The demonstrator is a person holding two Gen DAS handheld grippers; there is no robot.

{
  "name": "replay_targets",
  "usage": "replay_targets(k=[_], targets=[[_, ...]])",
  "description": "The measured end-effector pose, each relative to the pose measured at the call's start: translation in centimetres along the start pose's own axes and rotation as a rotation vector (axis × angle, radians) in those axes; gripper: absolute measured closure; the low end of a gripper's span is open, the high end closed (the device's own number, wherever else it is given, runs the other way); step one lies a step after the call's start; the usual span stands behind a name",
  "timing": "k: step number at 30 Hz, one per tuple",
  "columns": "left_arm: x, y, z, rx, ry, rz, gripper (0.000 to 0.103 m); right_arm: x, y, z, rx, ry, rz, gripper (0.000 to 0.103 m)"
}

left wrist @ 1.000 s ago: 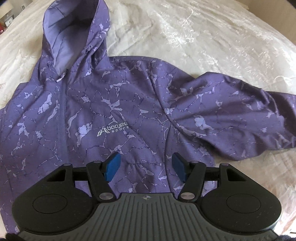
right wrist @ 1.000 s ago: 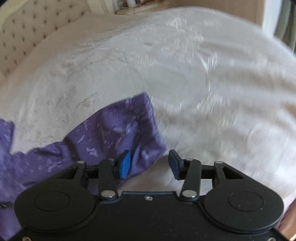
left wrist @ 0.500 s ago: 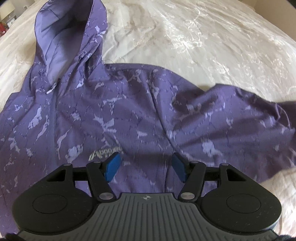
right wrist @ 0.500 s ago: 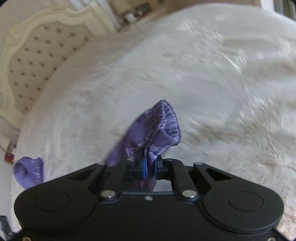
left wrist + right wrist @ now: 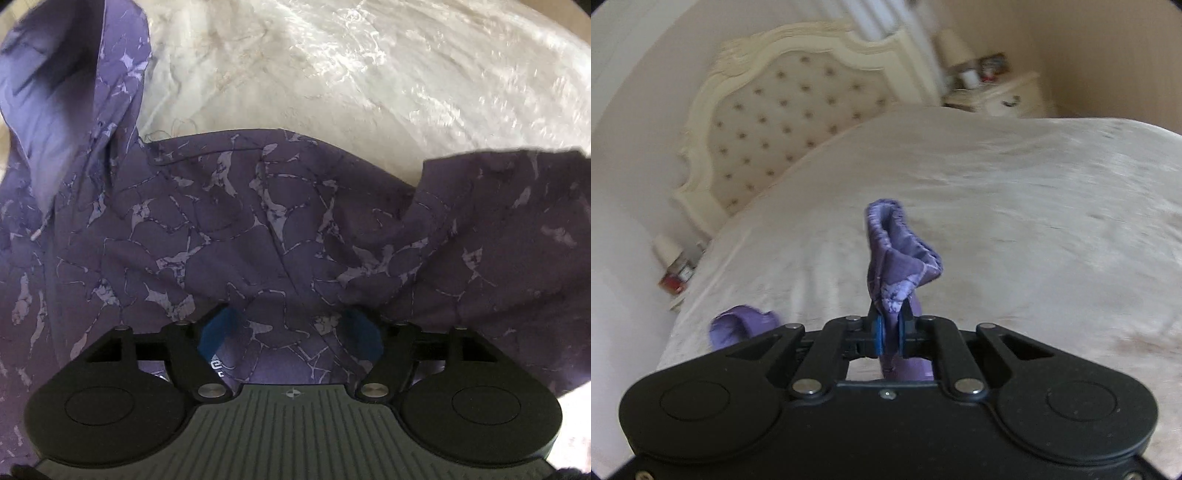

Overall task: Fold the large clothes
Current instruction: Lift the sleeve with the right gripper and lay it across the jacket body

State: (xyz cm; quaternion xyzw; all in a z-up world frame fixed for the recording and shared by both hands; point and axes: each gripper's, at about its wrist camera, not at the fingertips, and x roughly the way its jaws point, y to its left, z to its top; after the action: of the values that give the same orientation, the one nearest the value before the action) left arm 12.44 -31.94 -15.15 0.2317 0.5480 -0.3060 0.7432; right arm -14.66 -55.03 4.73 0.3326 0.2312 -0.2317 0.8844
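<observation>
Raised off the bed (image 5: 1015, 192), the right gripper (image 5: 890, 332) now clenches the jacket's cuff (image 5: 901, 254), evidently to fold the sleeve (image 5: 498, 229) inward. Left gripper (image 5: 290, 332), jaws just widened, hovers unclenched over the jacket (image 5: 229, 236); only its view shows the hood (image 5: 66, 92) and lifted sleeve.

light: soft daylight, moderately bright, source not visible
glare: shiny white highlights on bedspread (image 5: 406, 74), upper right of left wrist view
shadows: dark patch inside hood (image 5: 55, 85); jacket (image 5: 240, 229) dims toward the lower frame
blur: right wrist view smeared, headboard (image 5: 768, 122) and nightstand (image 5: 997, 92) soft
distortion: fisheye bending, dark vignette corners in both views
</observation>
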Motion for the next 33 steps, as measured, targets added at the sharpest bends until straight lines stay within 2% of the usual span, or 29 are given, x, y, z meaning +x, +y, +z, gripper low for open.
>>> replay_targets(k=[4,7,13,18,21,26,29,33], targets=[[-3.7,4.7,-1.2,-0.099,-0.073,-0.070,0.034,2.2,5.3,-0.9,-0.074,0.027,0.029,0.088],[-6.6,9.4,-3.4,-0.165,-0.117,-0.085,0.034,3.9,9.7,-2.7,-0.109,0.051,0.095,0.088],[-10.7,19.5,-9.3,-0.282,-0.133,-0.039,0.033,8.8,18.2,-7.9,-0.140,0.123,0.236,0.088],[-12.9,26.8,-13.7,-0.370,-0.128,0.007,0.033,14.4,25.0,-13.9,-0.199,0.199,0.300,0.088],[-13.7,30.4,-16.0,-0.417,-0.120,0.027,0.033,17.6,27.8,-18.2,-0.239,0.257,0.298,0.088],[-14.1,34.3,-18.4,-0.466,-0.103,0.052,0.033,21.0,31.2,-24.8,-0.333,0.348,0.289,0.088],[-14.5,35.2,-19.0,-0.475,-0.112,0.052,0.033,21.7,32.7,-28.5,-0.394,0.402,0.304,0.087],[-14.9,35.5,-19.3,-0.475,-0.121,0.047,0.033,20.8,35.3,-32.5,-0.536,0.480,0.374,0.077]])
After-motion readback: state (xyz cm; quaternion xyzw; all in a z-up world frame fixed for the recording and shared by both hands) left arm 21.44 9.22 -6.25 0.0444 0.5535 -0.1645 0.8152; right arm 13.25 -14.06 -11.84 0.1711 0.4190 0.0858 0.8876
